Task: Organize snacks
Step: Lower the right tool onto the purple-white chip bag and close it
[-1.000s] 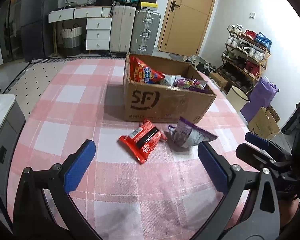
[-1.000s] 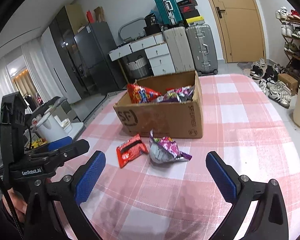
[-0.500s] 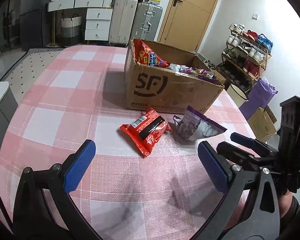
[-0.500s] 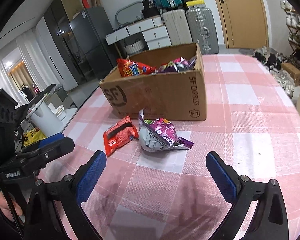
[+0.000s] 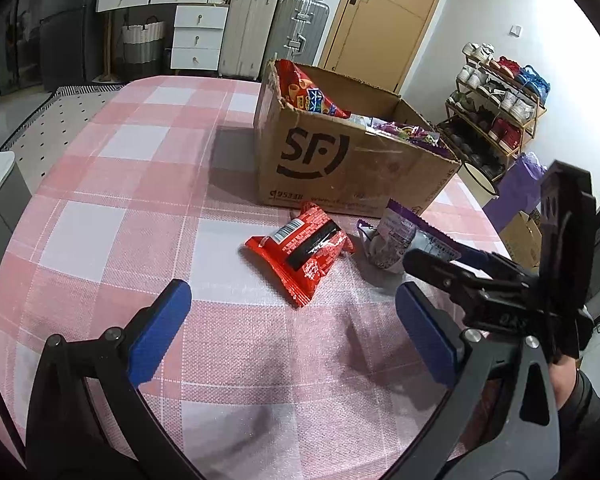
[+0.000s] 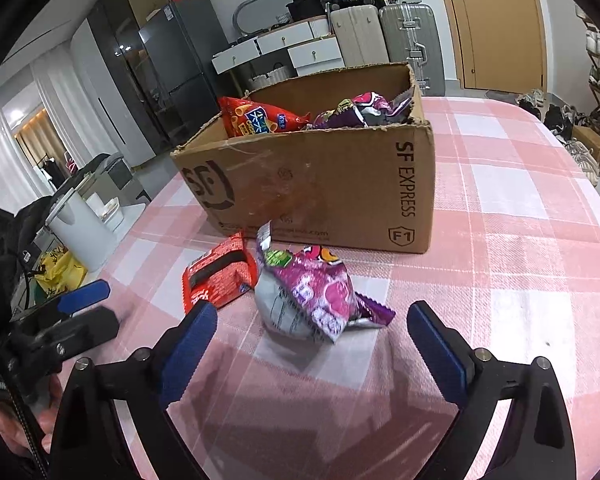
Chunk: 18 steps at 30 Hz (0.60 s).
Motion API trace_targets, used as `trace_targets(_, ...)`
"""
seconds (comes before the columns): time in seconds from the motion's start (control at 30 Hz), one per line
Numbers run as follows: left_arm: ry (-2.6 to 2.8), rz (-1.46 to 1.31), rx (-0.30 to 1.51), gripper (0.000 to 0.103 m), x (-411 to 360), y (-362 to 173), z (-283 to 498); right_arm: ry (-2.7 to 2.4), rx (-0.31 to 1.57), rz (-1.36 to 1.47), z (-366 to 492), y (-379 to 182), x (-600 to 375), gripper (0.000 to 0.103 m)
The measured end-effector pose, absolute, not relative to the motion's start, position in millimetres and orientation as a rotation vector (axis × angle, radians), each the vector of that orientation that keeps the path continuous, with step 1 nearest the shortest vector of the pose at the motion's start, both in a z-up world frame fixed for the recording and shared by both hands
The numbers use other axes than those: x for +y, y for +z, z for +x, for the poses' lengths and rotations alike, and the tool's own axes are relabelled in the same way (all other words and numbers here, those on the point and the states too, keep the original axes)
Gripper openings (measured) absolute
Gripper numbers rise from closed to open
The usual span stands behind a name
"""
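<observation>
I have both grippers hovering low over the table, and neither one holds anything: the left gripper has its jaws spread wide, and the right gripper has its jaws just as far apart. In the right wrist view the purple snack bag sits at the middle of the frame, lying crumpled on the pink checked cloth directly ahead of the gap between the blue pads, with the red snack pack touching it on its left. In the left wrist view that red pack lies flat at centre frame, just ahead of my open jaws, and the purple bag shows to its right, partly hidden by the right gripper reaching in from the right edge. The cardboard box stands just behind both packets in the upper middle of each view, already carrying several bags. I judge this as the approach to a pickup, with two loose packets left to box. Next I need to ease the right jaws forward around the purple bag, close gently on the crinkly foil, then lift it over the box rim
</observation>
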State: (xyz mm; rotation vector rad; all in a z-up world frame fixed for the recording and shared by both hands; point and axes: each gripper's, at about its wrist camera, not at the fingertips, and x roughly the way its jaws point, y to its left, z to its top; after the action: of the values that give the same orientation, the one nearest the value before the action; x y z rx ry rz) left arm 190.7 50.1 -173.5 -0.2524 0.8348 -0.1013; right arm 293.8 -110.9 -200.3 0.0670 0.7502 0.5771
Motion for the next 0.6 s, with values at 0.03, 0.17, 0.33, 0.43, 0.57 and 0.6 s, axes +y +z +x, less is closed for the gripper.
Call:
trace_targets(0.03, -0.102, -0.252, 0.839, 0.102, 50, -175, 191, 0.574, 0.751, 0.061, 296, -201, -109, 0.097)
trace_targets(0.17, -0.106, -0.252, 0.852, 0.102, 49, -179, 193, 0.583, 0.766, 0.059, 309, -205, -103, 0.088)
trace_targets(0.33, -0.087, -0.244, 0.864, 0.102, 51, -184, 195, 0.607, 0.811, 0.073, 322, -213, -98, 0.067)
trace_targets(0.43, -0.080, -0.247, 0.869, 0.102, 53, -186, 196, 0.626, 0.812, 0.085, 326, -214, -98, 0.057)
trace_targets(0.57, -0.083, -0.249, 0.869, 0.102, 53, -186, 196, 0.637, 0.808, 0.090, 325, -214, -100, 0.047)
trace_targets(0.6, -0.084, -0.250, 0.867, 0.102, 53, -186, 195, 0.638, 0.808, 0.097, 324, -215, -101, 0.046)
